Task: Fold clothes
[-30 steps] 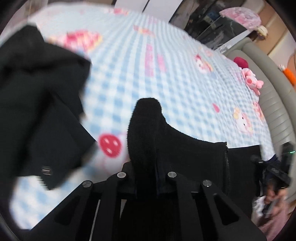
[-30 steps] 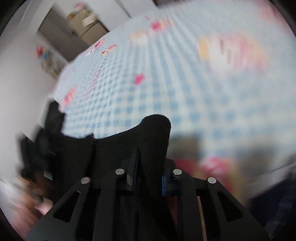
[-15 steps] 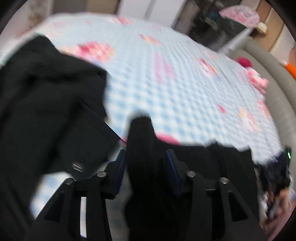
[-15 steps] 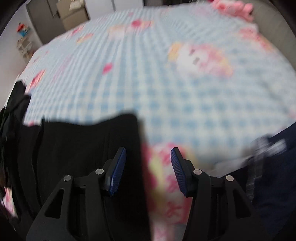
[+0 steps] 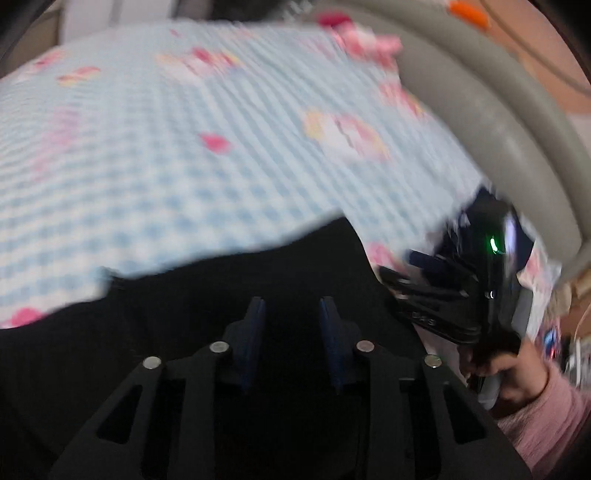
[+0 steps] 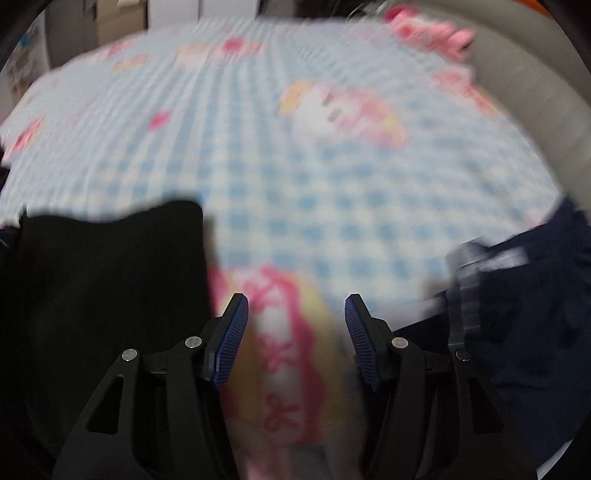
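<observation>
In the left wrist view the left gripper hovers over the black garment on the checked bed sheet, jaws just closing yet gripping nothing, while the right wrist view shows the right gripper released, jaws just widening, garment at its left.

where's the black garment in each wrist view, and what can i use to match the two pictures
Left wrist: the black garment fills the lower left and centre, lying under the left gripper.
Right wrist: it sits at lower left, beside the right gripper, not between its fingers.
Shared landmark: the blue checked bedsheet, with the pink plush toy at its top right edge.
</observation>
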Motion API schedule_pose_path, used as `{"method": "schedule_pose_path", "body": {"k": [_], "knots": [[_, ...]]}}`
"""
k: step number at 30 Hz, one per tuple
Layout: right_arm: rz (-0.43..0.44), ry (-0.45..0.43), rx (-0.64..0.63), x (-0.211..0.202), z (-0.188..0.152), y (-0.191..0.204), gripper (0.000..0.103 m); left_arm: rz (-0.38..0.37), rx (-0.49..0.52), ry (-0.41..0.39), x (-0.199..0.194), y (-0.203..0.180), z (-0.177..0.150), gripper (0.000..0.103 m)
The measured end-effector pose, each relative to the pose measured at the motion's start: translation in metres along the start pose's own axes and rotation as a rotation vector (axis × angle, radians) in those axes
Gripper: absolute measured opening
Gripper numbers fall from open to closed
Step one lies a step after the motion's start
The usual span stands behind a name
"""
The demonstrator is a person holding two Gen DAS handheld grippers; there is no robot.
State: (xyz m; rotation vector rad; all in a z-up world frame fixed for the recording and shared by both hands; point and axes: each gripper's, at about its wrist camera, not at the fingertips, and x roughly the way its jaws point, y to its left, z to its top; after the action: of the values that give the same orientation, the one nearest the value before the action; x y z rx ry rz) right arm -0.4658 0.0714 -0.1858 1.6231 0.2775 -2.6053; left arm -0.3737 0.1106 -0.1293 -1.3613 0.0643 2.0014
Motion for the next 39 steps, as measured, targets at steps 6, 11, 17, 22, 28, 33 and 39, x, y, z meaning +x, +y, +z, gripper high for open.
{"method": "schedule_pose_path", "body": {"k": [6, 11, 17, 22, 28, 33, 39], "knots": [[0.521, 0.02, 0.15, 0.007, 0.002, -0.02, 0.047, 0.114, -0.026, 0.116, 0.034, 0.005, -0.018, 0.031], [0.854, 0.04, 0.106, 0.001, 0.008, -0.008, 0.047, 0.036, -0.113, 0.101, 0.04, 0.024, -0.023, 0.031], [0.979, 0.018, 0.021, 0.0, 0.023, 0.032, 0.069, 0.039, -0.105, 0.081, 0.04, 0.021, -0.029, 0.03], [0.978, 0.032, 0.027, -0.001, 0.02, 0.041, 0.045, 0.023, -0.111, 0.081, 0.042, 0.023, -0.032, 0.03], [1.088, -0.062, -0.1, -0.062, -0.003, 0.039, 0.045, 0.012, -0.127, 0.075, 0.04, 0.025, -0.035, 0.031], [1.076, -0.017, -0.016, -0.042, -0.016, 0.022, 0.044, -0.212, -0.369, -0.175, -0.024, 0.059, -0.043, 0.029], [0.993, -0.021, -0.087, -0.049, -0.027, 0.039, 0.044, -0.306, -0.19, -0.14, -0.034, 0.018, -0.025, 0.052]]}}
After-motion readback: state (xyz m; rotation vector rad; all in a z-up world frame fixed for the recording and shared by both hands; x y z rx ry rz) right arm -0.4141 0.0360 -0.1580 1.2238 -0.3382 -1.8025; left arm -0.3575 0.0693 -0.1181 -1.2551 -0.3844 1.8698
